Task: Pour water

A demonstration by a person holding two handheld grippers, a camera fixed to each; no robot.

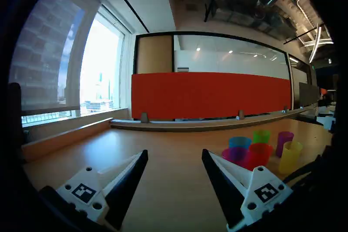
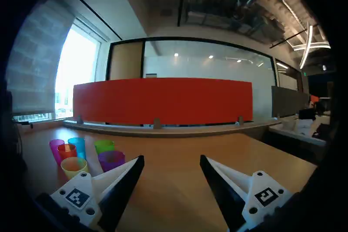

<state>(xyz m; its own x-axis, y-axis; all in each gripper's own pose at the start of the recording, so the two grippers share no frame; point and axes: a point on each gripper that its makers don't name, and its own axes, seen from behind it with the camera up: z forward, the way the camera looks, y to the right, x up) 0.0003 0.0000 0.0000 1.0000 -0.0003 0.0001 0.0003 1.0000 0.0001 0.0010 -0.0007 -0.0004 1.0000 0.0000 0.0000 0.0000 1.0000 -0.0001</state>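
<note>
Several coloured plastic cups stand in a cluster on the wooden table (image 1: 174,145). In the left gripper view they sit to the right of the fingers: a blue cup (image 1: 238,142), a green cup (image 1: 261,136), a red cup (image 1: 260,154) and a yellow cup (image 1: 290,156). In the right gripper view the cluster is at the left: a blue cup (image 2: 77,145), a green cup (image 2: 104,146), a purple cup (image 2: 111,160) and a yellow cup (image 2: 74,166). My left gripper (image 1: 174,152) is open and holds nothing. My right gripper (image 2: 171,158) is open too, just right of the cups.
A red partition (image 1: 209,95) runs along the table's far edge (image 2: 165,131). A bright window (image 1: 98,75) and a ledge are at the left. Another desk with items (image 2: 300,127) lies to the far right.
</note>
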